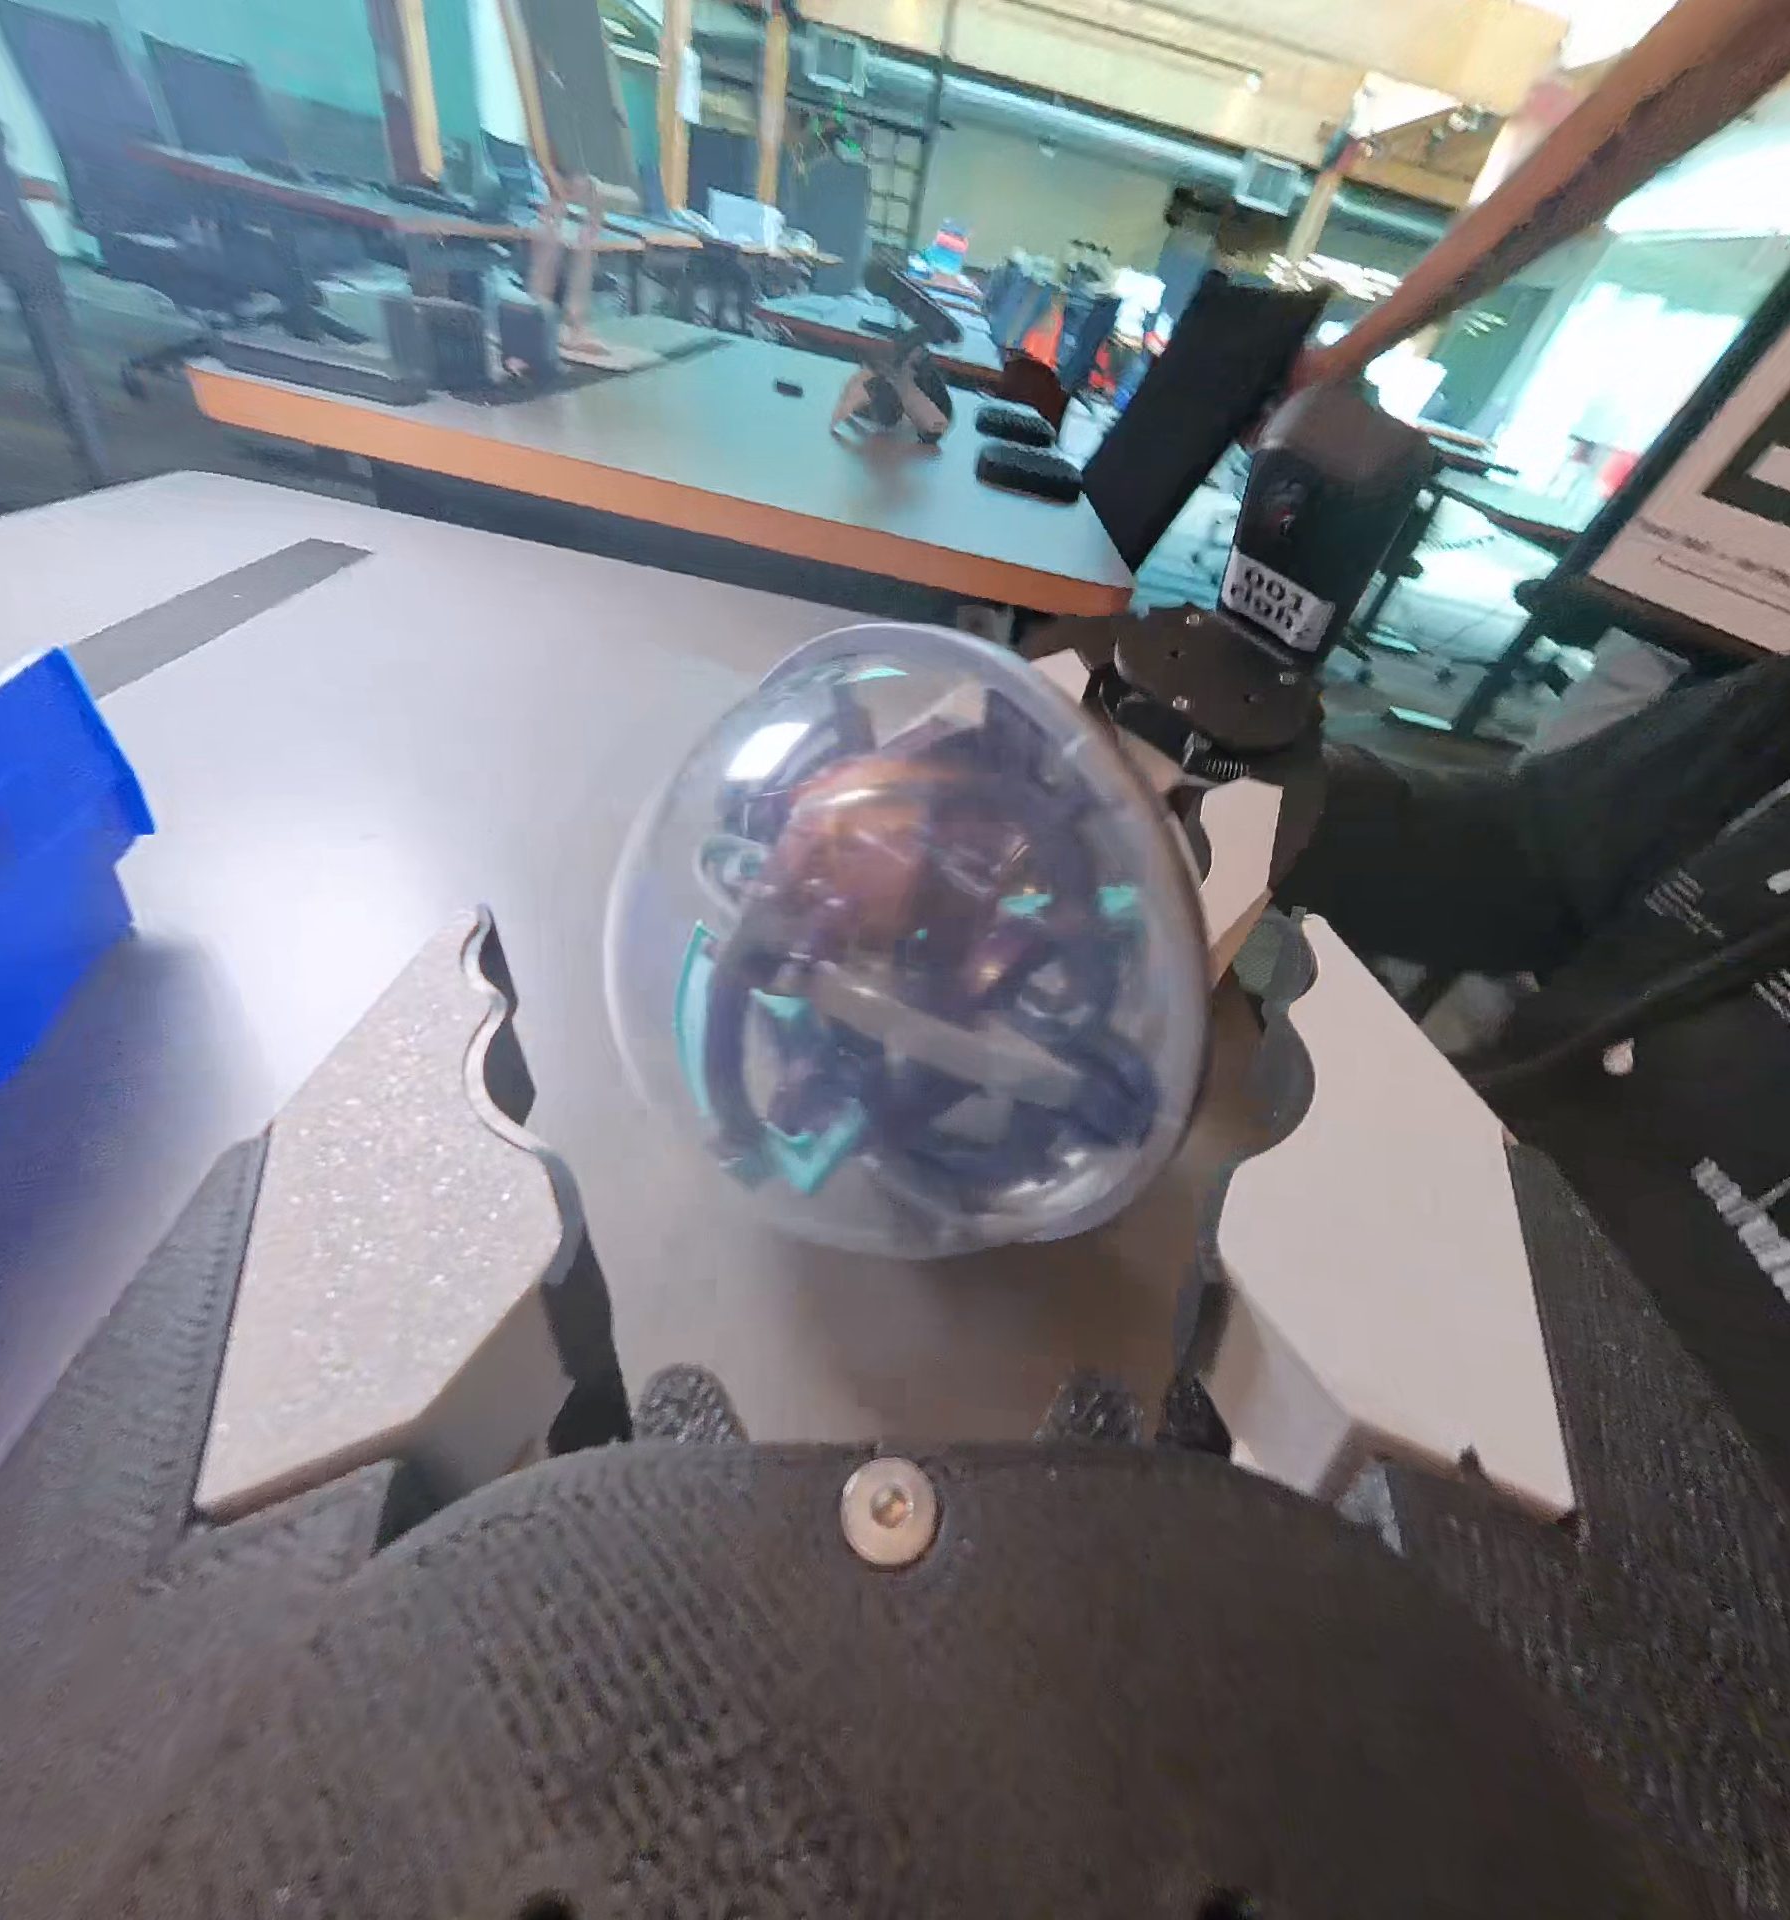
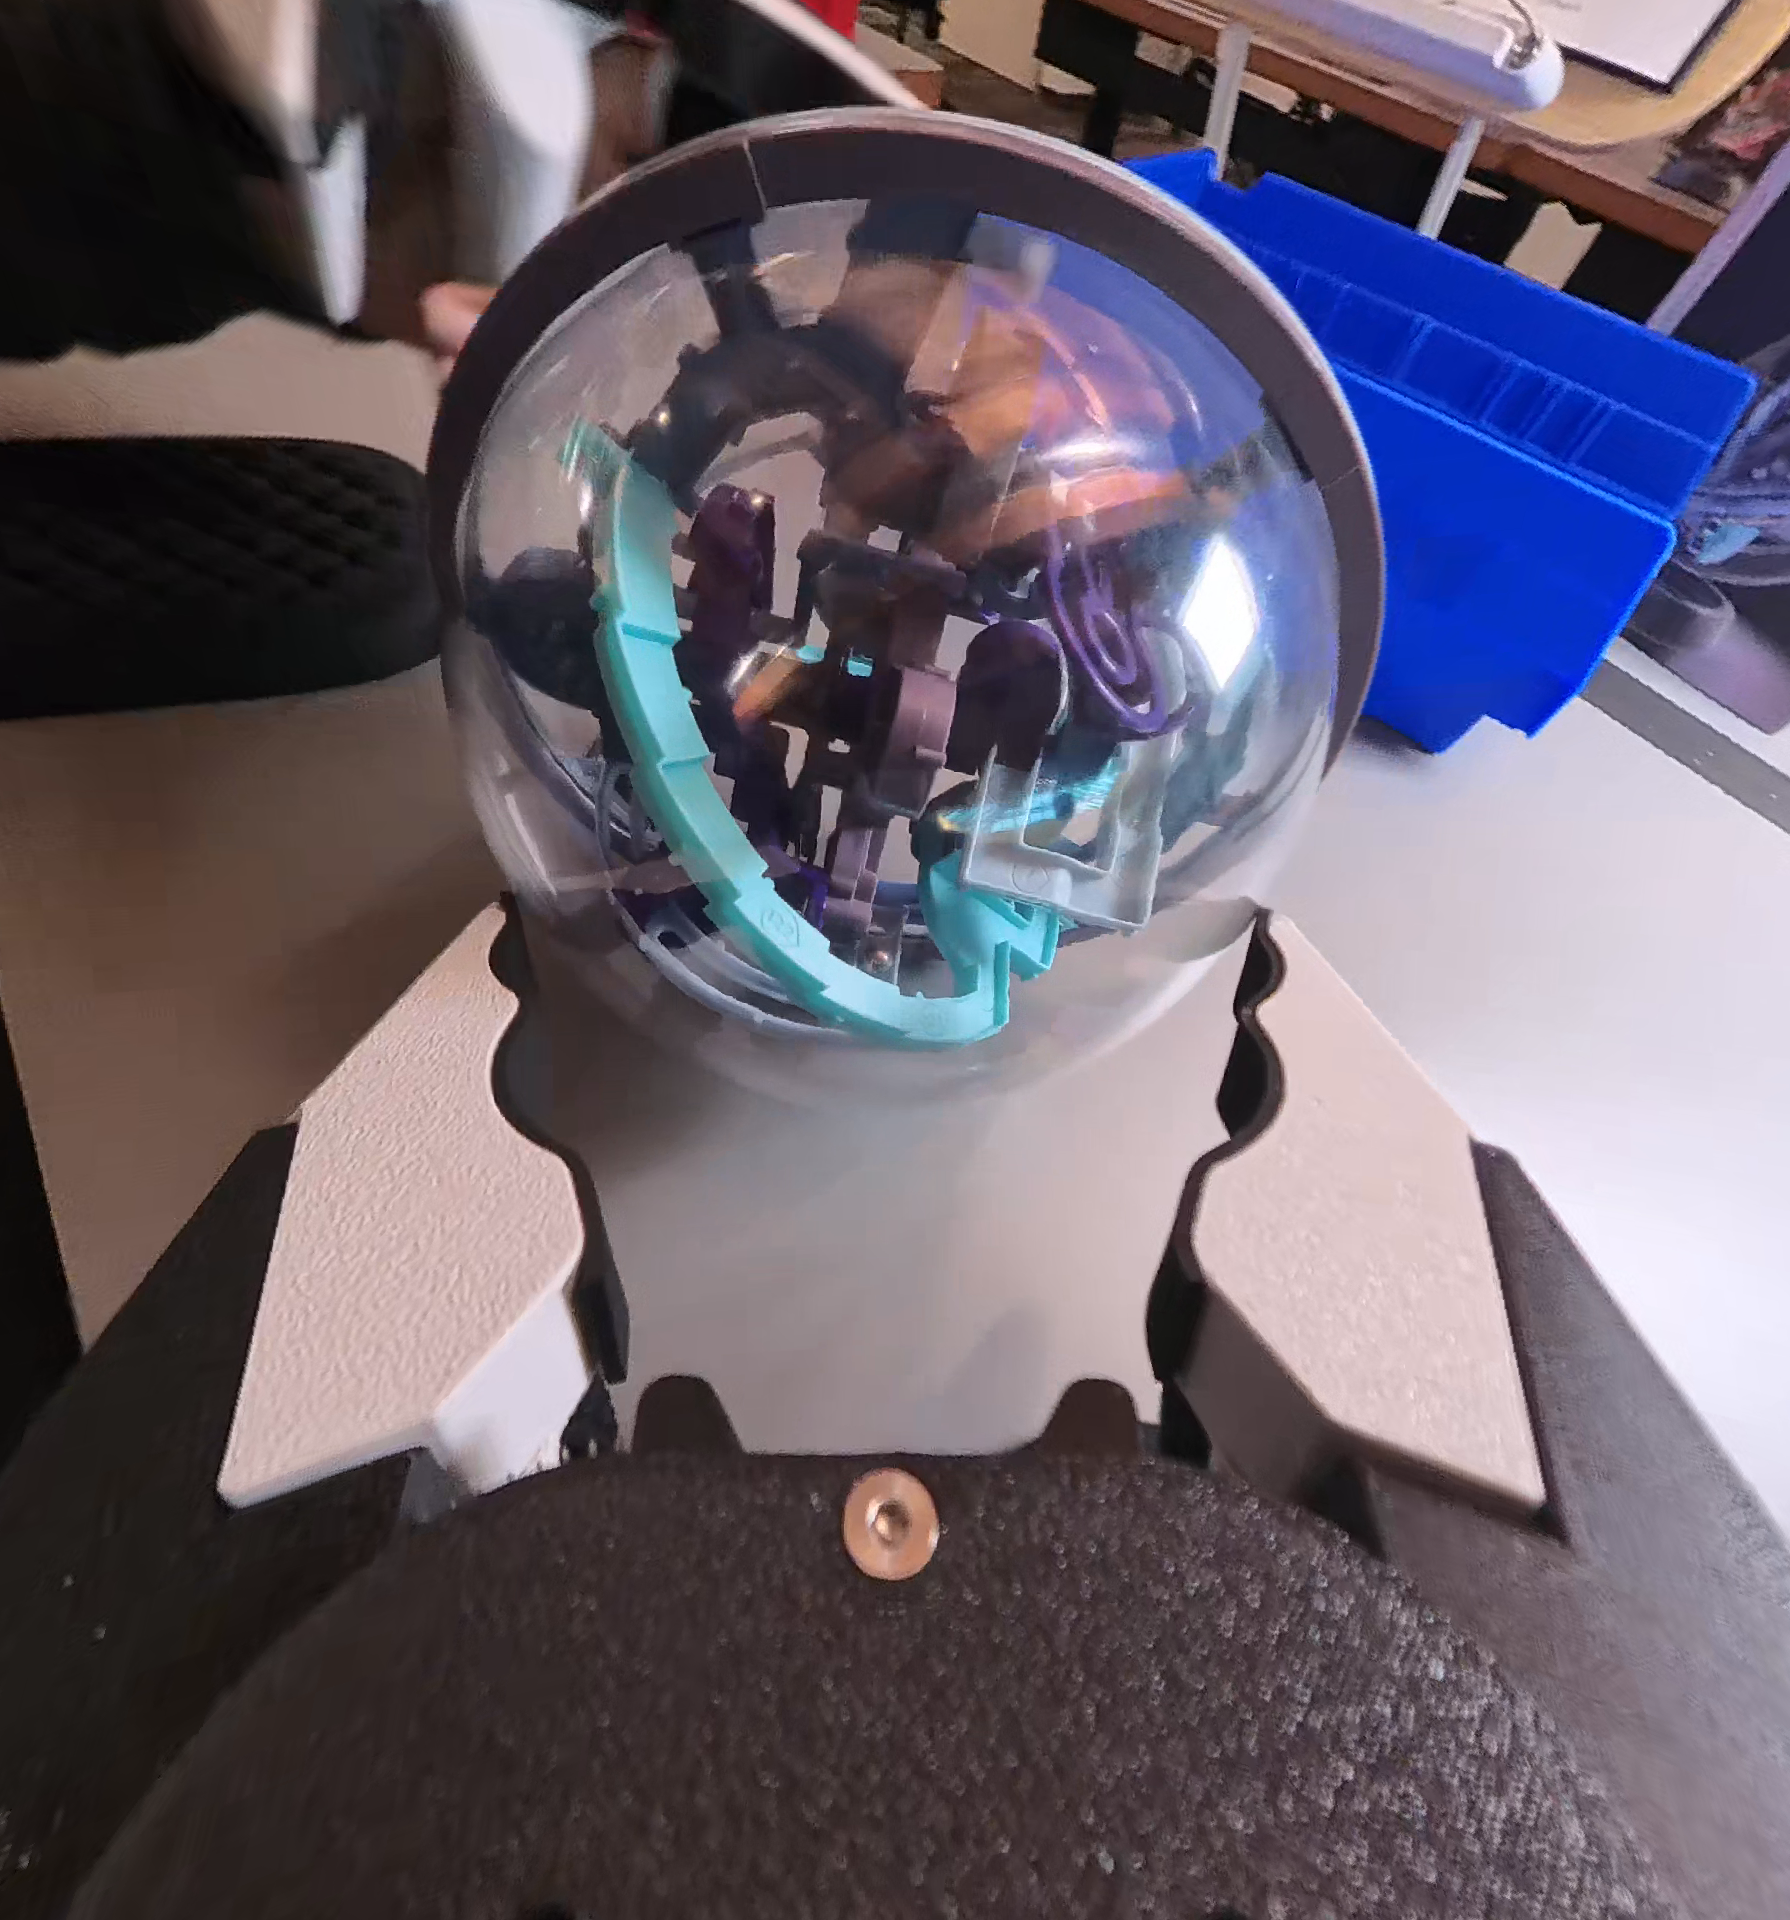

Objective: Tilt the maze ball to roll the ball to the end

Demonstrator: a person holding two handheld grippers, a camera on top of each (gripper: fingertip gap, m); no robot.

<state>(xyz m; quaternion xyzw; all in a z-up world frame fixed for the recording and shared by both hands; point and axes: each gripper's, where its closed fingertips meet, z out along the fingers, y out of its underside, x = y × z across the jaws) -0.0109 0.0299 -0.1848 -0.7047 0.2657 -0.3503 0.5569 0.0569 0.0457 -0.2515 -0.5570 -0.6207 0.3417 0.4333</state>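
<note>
The maze ball [image 2: 901, 582] is a clear sphere with teal, purple and grey tracks inside, low over the grey table [image 2: 1493, 987]. A small steel ball [image 2: 882, 959] sits near its bottom. My right gripper [image 2: 880, 920] has both fingertips [image 2: 501, 935] against the near sides of the sphere and is shut on it. In the left wrist view the maze ball [image 1: 912, 935] is blurred and lies between the fingers of my left gripper [image 1: 880, 935], which is open. Its left finger [image 1: 480, 977] stands clear of the sphere. The right gripper [image 1: 1218, 717] shows behind the ball.
A blue bin [image 2: 1473, 499] stands just beyond the ball on the table and also shows at the left edge of the left wrist view [image 1: 18, 883]. A dark box [image 2: 1764, 540] stands past it. A person in black clothing [image 1: 1649, 987] is at the right.
</note>
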